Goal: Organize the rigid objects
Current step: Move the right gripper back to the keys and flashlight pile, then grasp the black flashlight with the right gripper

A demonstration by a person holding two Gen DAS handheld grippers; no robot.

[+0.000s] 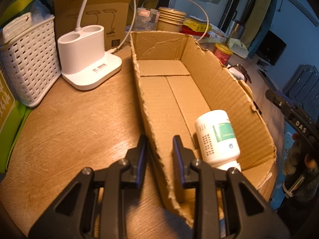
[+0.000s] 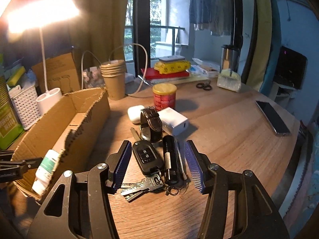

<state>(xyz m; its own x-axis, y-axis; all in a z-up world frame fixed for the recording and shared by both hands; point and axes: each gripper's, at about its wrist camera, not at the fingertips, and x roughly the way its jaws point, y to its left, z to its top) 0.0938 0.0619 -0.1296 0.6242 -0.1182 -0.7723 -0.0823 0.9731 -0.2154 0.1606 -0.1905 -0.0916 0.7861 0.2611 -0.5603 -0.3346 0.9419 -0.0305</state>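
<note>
An open cardboard box [image 1: 219, 83] lies on the wooden table, with a white bottle [image 1: 217, 137] with a green label lying at its near end. My left gripper [image 1: 159, 139] straddles the box's near left wall and is shut on it. In the right wrist view the box [image 2: 49, 123] and bottle [image 2: 47, 165] sit at the left. My right gripper [image 2: 157, 145] stands open low over a black car key [image 2: 146, 157] with its metal keys [image 2: 143, 187] and a black flashlight [image 2: 169, 159]; both lie between the fingers, untouched. Beyond them are a dark watch [image 2: 151, 123], a white charger [image 2: 175, 121] and a white earbud case [image 2: 135, 113].
A white lamp base [image 1: 87, 59] and a white woven basket [image 1: 30, 59] stand left of the box. Behind are stacked paper cups [image 2: 113, 79], a red can [image 2: 164, 96], books and scissors [image 2: 204, 85]. A phone [image 2: 272, 117] lies near the table's right edge.
</note>
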